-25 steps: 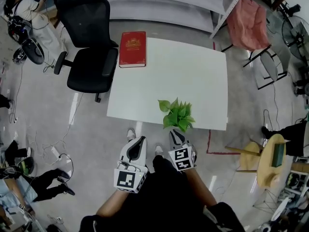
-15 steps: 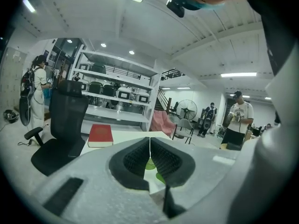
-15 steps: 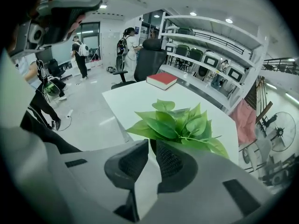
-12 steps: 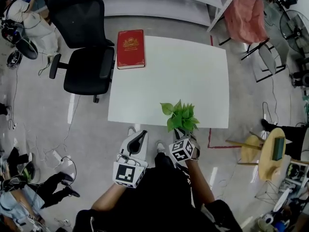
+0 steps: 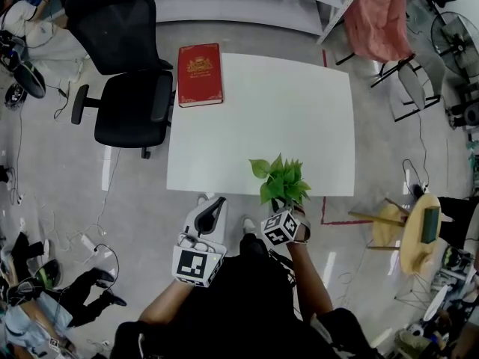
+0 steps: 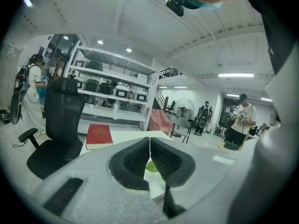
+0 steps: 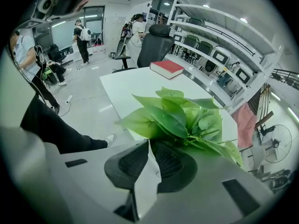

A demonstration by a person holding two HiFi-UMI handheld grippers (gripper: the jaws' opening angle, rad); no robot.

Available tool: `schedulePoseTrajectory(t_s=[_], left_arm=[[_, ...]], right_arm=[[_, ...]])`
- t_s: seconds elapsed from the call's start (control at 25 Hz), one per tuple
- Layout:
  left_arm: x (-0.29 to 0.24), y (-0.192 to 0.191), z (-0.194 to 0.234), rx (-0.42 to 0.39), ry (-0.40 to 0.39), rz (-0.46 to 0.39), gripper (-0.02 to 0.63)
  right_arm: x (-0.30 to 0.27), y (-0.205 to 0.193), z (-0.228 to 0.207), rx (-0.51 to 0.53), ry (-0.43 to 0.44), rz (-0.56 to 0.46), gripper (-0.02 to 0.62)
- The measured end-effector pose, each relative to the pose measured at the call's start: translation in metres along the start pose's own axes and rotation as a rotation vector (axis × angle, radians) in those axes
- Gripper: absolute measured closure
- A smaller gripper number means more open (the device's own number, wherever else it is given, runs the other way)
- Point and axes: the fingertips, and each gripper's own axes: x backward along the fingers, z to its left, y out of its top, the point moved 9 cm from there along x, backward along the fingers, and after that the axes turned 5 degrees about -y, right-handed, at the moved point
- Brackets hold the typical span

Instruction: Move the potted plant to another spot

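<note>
The potted plant (image 5: 279, 179) stands at the front edge of the white table (image 5: 262, 111), right of its middle; only its green leaves (image 7: 177, 118) show, and the pot is hidden. My right gripper (image 5: 285, 209) is at the table's edge directly below the plant, its tips under the leaves. Its jaws (image 7: 148, 143) are shut, pads together, with the foliage just beyond them. My left gripper (image 5: 218, 201) hangs off the table to the left of the plant, shut (image 6: 149, 140) on nothing. A bit of green leaf (image 6: 152, 166) shows past its pads.
A red book (image 5: 200, 74) lies at the table's far left corner. A black office chair (image 5: 123, 73) stands left of the table, and shelving runs behind it. A chair draped in pink cloth (image 5: 374, 21) is at the back right, a round yellow stool (image 5: 419, 238) at the right.
My right gripper has moved forward, from clear of the plant to right under its leaves. The left gripper has hardly moved. The plant stays in place.
</note>
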Motion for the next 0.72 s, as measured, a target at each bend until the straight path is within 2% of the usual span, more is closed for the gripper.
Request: schedulePoseTrajectory(t_s=[0.36, 0.72], left_arm=[[0.013, 0.001, 0.021, 0.013, 0.06, -0.018, 0.588], [0.039, 0.0, 0.038, 0.026, 0.139, -0.042, 0.588]], right_arm=[[-0.006, 0.01, 0.001, 0.079, 0.002, 0.01, 0.58], [-0.008, 0.021, 0.006, 0.094, 0.017, -0.004, 0.581]])
